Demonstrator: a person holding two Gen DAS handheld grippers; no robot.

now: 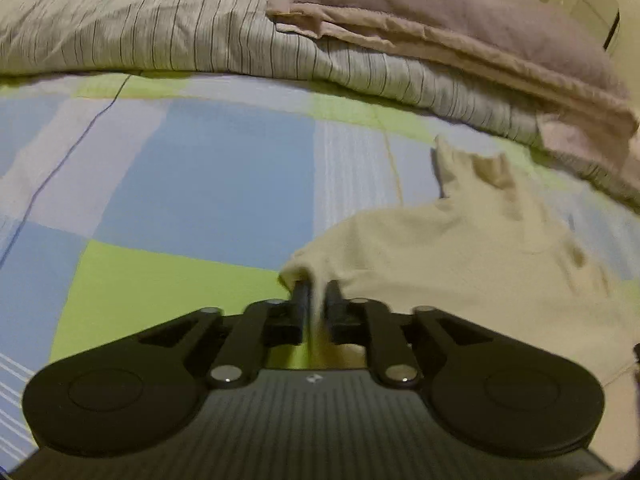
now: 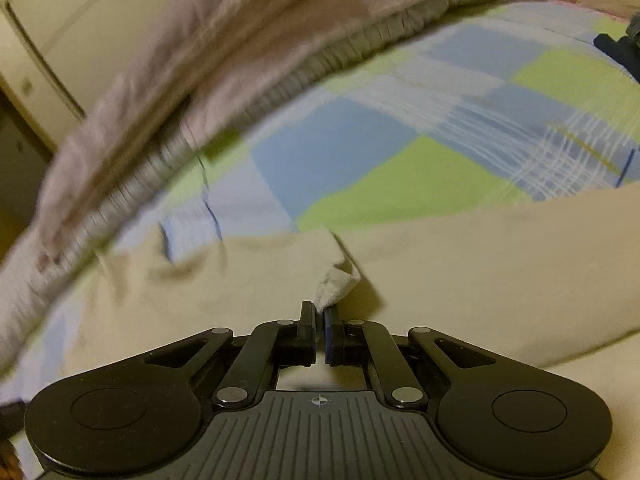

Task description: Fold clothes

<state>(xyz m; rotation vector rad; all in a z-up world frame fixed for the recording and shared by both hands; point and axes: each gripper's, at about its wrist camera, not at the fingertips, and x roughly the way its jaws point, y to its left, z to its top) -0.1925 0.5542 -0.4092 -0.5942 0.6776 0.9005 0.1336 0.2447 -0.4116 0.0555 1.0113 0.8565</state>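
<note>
**Both jaws on the cream garment, fold about to turn on the left corner**

I have the cream garment lying on the bed, spread over the checked blue and green sheet, near side of the bed, with the striped duvet and the pinkish folded blanket piled along the far edge.

My left gripper has its jaws narrowed around a fold of the garment's left edge; cloth hangs between them, and I read it as pinched, though the blur leaves me slightly unsure how firmly. From this gripper the bulk of the garment runs away to the right and far, ending in a loose flap towards the duvet.

My right gripper is clenched tight, and a small tuft of the garment's edge sits right at its tips, so I judge it held. In the right wrist view the cloth stretches across to both sides, its long axis roughly left to right.

So both hands are at the near edge, well apart along that axis. I judge the next move to be carrying one gripped corner across over the body of the cloth; the left hand, at the free end, looks better placed for it. The risk is the thin left pinch slipping.
</note>
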